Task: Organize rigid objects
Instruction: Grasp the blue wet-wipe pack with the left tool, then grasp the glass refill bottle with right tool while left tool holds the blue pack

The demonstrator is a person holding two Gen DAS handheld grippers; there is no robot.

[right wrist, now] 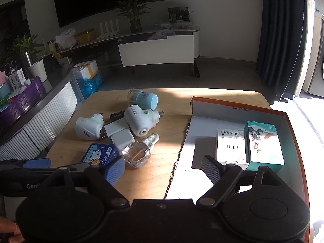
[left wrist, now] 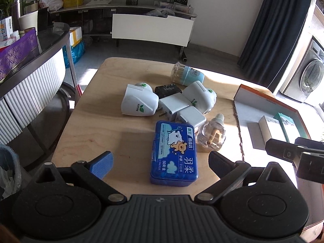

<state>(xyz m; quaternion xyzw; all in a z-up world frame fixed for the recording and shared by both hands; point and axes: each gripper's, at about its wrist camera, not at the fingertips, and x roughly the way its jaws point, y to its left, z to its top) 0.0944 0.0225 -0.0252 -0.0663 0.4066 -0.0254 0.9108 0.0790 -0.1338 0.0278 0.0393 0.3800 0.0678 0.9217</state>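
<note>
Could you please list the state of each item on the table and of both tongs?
Left tongs: open, empty.
Right tongs: open, empty.
Blue case: lid shut, lying flat.
Clear bottle: capped, on its side.
Tray: open, holding two boxes.
Toothpick jar: on its side.

I am looking at a light wooden table [left wrist: 97, 133] where a blue rectangular floss-pick box [left wrist: 173, 151] is lying nearest me. Just to its right a clear glass refill bottle [left wrist: 211, 135] is lying, and behind both, two white square chargers [left wrist: 182, 111] are sitting between two white plug-in vaporizers [left wrist: 139, 101]. Farther right, an orange-rimmed cardboard tray [right wrist: 239, 109] is holding a white carton [right wrist: 230, 145] and a teal carton [right wrist: 265, 147] side by side.
</note>
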